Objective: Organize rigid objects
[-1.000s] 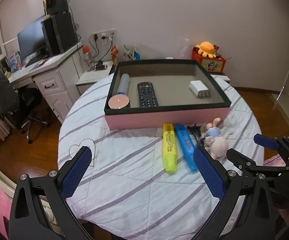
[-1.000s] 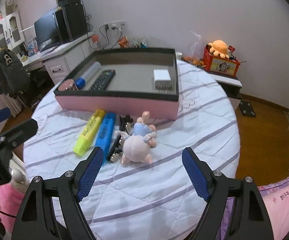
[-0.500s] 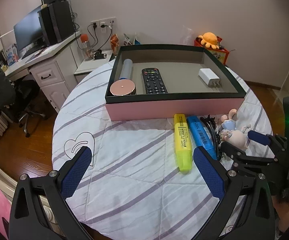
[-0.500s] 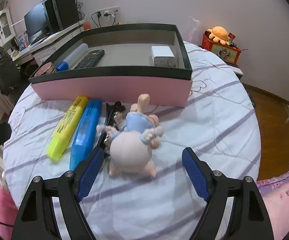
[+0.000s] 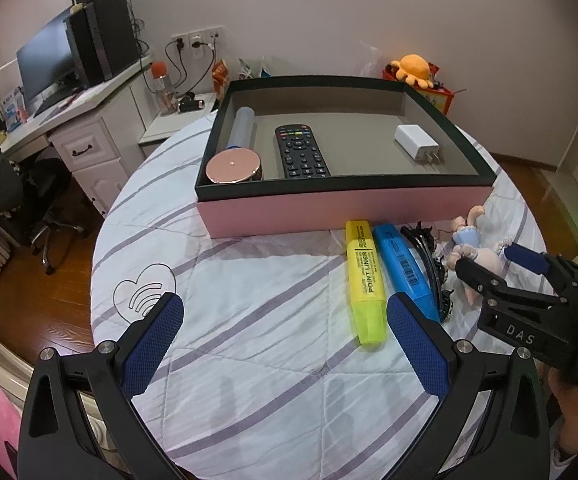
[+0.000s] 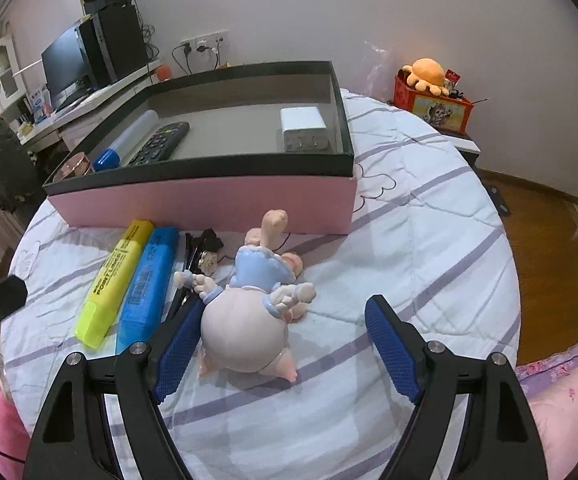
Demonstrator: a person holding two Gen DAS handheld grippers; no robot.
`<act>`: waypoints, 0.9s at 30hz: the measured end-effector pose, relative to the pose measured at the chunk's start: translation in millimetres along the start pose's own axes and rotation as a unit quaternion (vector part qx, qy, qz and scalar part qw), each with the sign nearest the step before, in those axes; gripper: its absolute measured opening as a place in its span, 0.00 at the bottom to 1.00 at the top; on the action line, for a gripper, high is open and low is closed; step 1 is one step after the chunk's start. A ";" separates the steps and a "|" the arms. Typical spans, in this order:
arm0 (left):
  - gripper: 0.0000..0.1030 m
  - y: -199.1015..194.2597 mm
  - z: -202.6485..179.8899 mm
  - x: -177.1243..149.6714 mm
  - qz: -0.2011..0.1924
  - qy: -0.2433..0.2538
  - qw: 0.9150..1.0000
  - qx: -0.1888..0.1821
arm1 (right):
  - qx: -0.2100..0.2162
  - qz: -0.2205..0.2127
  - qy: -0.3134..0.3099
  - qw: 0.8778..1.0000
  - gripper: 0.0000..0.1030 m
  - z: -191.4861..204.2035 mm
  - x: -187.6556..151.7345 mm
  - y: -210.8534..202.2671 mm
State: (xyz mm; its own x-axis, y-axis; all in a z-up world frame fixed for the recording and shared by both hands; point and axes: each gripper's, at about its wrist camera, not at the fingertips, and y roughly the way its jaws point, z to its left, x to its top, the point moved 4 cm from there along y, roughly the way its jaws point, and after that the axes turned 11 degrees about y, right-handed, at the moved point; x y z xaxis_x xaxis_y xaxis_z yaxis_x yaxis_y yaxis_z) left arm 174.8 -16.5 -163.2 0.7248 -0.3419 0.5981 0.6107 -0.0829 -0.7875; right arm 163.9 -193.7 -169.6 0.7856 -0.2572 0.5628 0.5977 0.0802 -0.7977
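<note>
A round table under a white quilted cloth with lilac stripes (image 5: 273, 360) carries a shallow pink box with a black rim (image 5: 345, 210) holding a black remote control (image 5: 301, 152). Just before the box lie a yellow highlighter (image 5: 365, 276) and a pink pig figurine in a blue top (image 6: 249, 312). The right gripper (image 6: 285, 340), jaws wide, straddles the figurine without clamping it; the left gripper (image 5: 285, 332) gapes empty above the cloth.

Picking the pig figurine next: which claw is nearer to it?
Right. The right claw is open around the pig figurine, pads beside its body. The left claw is open over bare cloth, past both highlighters.
</note>
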 end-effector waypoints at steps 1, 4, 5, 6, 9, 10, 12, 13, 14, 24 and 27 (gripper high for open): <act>1.00 0.2 -0.6 -0.1 0.000 0.002 1.000 -0.001 | -0.001 -0.002 0.001 1.000 0.80 -0.4 0.0 -0.6; 1.00 0.1 -1.4 -0.2 0.000 0.002 1.000 -0.002 | -0.005 -0.014 0.004 1.000 0.80 -3.6 2.2 -4.4; 1.00 0.4 -1.9 0.0 0.000 0.002 1.000 -0.002 | -0.007 -0.019 0.003 1.000 0.80 -4.5 3.7 -5.2; 1.00 0.3 -2.2 0.1 0.000 0.002 1.000 -0.002 | -0.012 -0.022 0.001 1.000 0.81 -4.5 5.3 -5.6; 1.00 1.2 -6.1 0.3 0.003 0.007 1.000 -0.004 | -0.016 -0.028 -0.002 0.999 0.81 -3.3 10.0 -4.8; 1.00 0.9 -7.5 0.4 0.004 0.011 1.000 -0.003 | -0.017 -0.027 0.001 1.000 0.81 -4.0 11.6 -3.9; 1.00 0.7 -8.7 1.6 0.004 0.014 1.000 -0.002 | -0.010 -0.029 0.010 0.999 0.81 -7.7 13.2 -5.3; 1.00 0.4 -8.7 2.4 0.003 0.013 1.000 -0.002 | -0.005 -0.033 0.019 0.999 0.81 -11.5 13.9 -7.8; 1.00 0.6 -8.9 3.5 0.003 0.012 1.000 -0.002 | 0.000 -0.038 0.029 0.999 0.81 -16.9 14.8 -10.9; 1.00 -1.1 -24.4 9.3 0.001 0.027 1.000 -0.005 | 0.005 -0.049 0.090 0.995 0.83 -67.0 16.2 -27.9; 1.00 -3.1 -29.6 10.2 0.000 0.033 0.999 -0.004 | 0.008 -0.045 0.102 0.994 0.83 -76.9 15.3 -29.7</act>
State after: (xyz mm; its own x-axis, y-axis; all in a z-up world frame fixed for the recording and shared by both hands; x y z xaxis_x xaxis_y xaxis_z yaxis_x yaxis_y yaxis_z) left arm 170.8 -47.4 -159.0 0.7027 -0.4024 0.5867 0.6071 -0.0908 -0.7894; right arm 145.9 -274.1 -153.9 0.6812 -0.4543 0.5741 0.6674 0.0628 -0.7421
